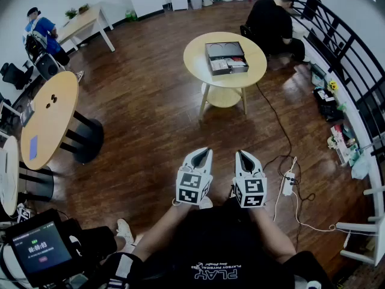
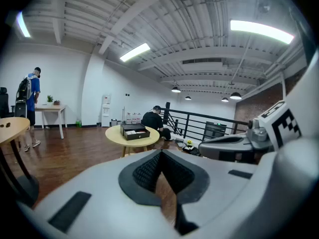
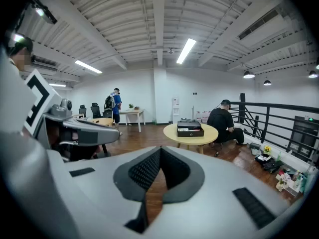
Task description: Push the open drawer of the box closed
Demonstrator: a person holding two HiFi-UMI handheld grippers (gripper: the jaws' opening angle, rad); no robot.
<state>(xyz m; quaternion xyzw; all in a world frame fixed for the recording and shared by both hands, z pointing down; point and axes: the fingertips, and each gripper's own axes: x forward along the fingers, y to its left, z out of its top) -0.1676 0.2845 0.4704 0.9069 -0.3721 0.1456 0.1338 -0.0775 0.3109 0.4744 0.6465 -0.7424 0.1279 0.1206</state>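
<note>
A dark plank floor (image 1: 150,119) with a glossy sheen spreads under a round, pale wooden table (image 1: 198,65) on splayed legs, which stands well ahead of the person. On its top sits a flat, dark rectangular box (image 1: 222,49), and its shallow drawer (image 1: 230,66) is pulled out toward the person, showing white and red contents. Nearest, well apart from the table, the smooth grey left gripper (image 1: 207,150) and right gripper (image 1: 239,153) are side by side, each with its ribbed black pads meeting at the tips and nothing between them
</note>
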